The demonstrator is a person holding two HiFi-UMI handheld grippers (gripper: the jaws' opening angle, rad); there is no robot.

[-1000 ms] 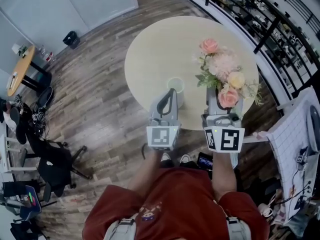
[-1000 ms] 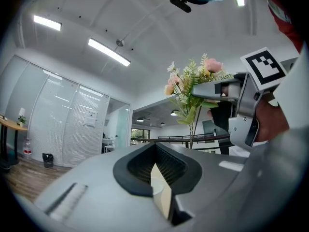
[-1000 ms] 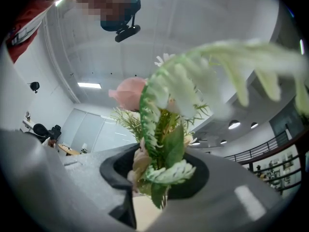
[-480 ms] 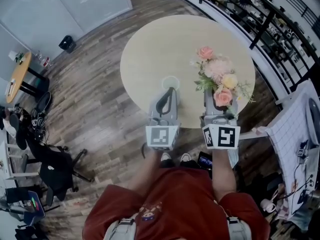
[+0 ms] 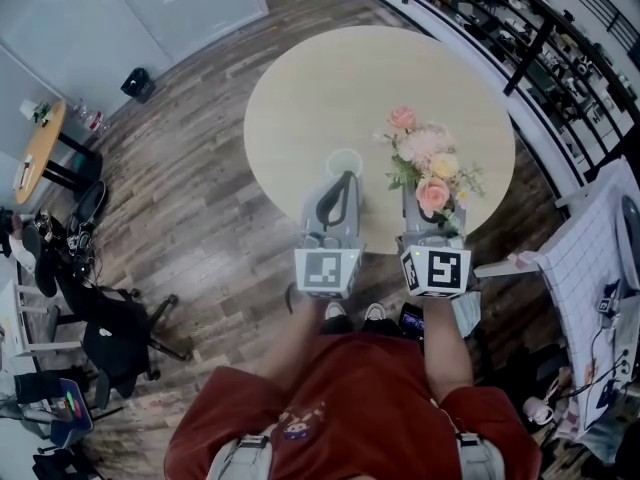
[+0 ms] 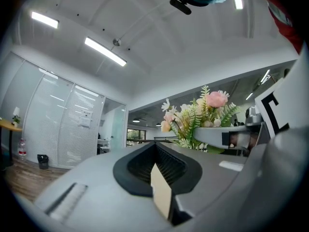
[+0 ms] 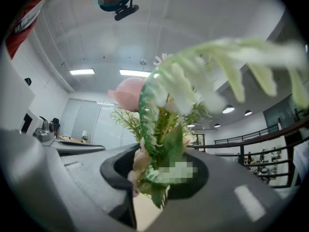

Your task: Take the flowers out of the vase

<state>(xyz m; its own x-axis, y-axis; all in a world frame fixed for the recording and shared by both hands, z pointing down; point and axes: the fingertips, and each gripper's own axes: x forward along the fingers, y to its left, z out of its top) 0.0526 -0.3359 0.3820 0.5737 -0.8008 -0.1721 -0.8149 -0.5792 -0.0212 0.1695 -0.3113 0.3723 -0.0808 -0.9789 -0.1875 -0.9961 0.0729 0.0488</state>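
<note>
A bunch of pink, white and yellow flowers (image 5: 424, 164) with green leaves hangs over the near right part of the round beige table (image 5: 300, 88). My right gripper (image 5: 428, 204) is shut on its stems; in the right gripper view the flowers (image 7: 161, 129) rise out from between the jaws. A clear glass vase (image 5: 345, 161) stands near the table's front edge. My left gripper (image 5: 346, 179) has its jaws together, tips at the vase's near rim. Whether it pinches the rim is hidden. The left gripper view shows no vase, only the flowers (image 6: 198, 117) to its right.
Wood floor surrounds the table. A black office chair (image 5: 112, 336) and a small wooden side table (image 5: 40, 146) stand at the left, a black bin (image 5: 138, 81) farther back. A dark railing (image 5: 560, 63) runs along the right, with a white gridded panel (image 5: 590, 268) below it.
My right gripper has sunk with the flowers, which now sit lower and closer over the table. The left gripper has stayed at the vase.
</note>
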